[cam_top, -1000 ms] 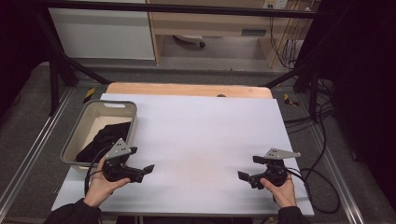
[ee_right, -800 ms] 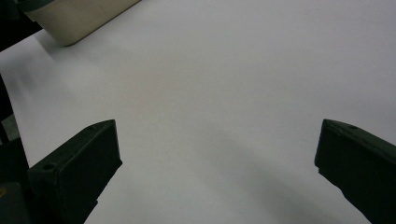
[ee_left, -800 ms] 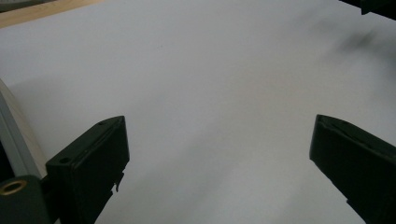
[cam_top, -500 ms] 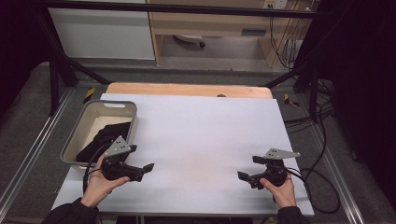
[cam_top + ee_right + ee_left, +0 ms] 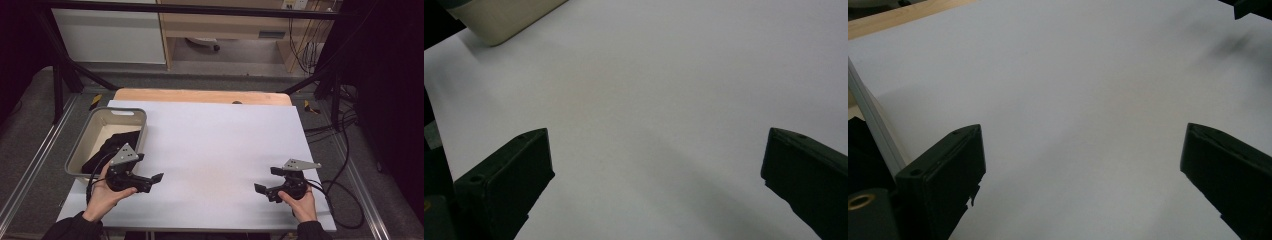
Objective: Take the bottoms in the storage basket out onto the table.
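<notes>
Landmark for all places: the beige rectangular plastic bin (image 5: 111, 120), which stands on the near-left part of the table (image 5: 220, 145), a wide surface under a white sheet with a strip of bare light wood along its far edge.

Bin contents: a crumpled black cloth (image 5: 107, 150) lies in the bin, bunched toward its near end. Material not clear beyond dark and soft-looking.

Left claw (image 5: 152, 179): held in the person's left hand (image 5: 102, 196), just off the bin's near right corner, above the white sheet. Its body sits close to the bin's near rim; whether it touches the rim cannot be told. In the left gripper view the left claw (image 5: 1083, 165) has its two black jaws spread wide apart with nothing between them, bare white sheet beyond. The bin's pale wall shows at that view's left edge.

Right claw (image 5: 266, 186): held in the person's right hand (image 5: 301, 202), well apart from the bin, far to its right near the table's front edge. It points back toward the bin. In the right gripper view the right claw (image 5: 656, 167) is likewise wide open and holds nothing; a corner of the bin (image 5: 499, 17) shows at top left, far off.

A black cable (image 5: 345, 200) loops off the table's right edge behind the right claw.
</notes>
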`<control>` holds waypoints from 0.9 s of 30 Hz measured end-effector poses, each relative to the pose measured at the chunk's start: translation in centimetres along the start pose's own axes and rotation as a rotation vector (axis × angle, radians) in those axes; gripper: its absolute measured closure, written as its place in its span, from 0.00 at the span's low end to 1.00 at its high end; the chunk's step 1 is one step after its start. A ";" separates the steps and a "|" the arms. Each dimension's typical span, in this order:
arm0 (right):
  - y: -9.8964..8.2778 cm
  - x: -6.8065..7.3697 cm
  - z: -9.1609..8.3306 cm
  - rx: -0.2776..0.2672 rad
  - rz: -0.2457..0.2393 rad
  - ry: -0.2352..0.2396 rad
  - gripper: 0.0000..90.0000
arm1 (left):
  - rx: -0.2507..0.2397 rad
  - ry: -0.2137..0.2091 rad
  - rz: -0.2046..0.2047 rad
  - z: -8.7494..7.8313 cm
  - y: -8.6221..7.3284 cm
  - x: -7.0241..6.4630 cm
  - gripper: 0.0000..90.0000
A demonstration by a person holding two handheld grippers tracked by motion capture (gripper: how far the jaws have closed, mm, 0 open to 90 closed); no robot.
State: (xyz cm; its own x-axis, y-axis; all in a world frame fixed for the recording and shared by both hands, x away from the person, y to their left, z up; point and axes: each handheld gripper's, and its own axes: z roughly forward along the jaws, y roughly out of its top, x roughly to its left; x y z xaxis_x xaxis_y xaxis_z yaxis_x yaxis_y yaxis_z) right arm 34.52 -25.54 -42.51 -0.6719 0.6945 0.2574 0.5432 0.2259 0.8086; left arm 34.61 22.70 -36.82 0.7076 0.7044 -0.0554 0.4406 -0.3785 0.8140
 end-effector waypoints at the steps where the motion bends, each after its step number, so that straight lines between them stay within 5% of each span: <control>1: 0.0 0.0 0.0 0.000 -0.001 0.000 0.01 | 0.002 0.001 0.001 0.0 0.0 0.0 0.05; 27: 0.0 0.1 0.0 0.006 -0.001 0.000 0.01 | -0.021 0.030 0.014 -1.5 2.4 0.7 0.04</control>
State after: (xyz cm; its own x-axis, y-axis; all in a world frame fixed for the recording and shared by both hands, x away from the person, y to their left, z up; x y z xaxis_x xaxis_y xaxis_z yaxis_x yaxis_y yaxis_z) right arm 34.47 -25.50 -42.52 -0.6727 0.6942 0.2562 0.5452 0.2308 0.8059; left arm 35.36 23.18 -34.09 0.6968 0.7168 -0.0268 0.4190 -0.3763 0.8263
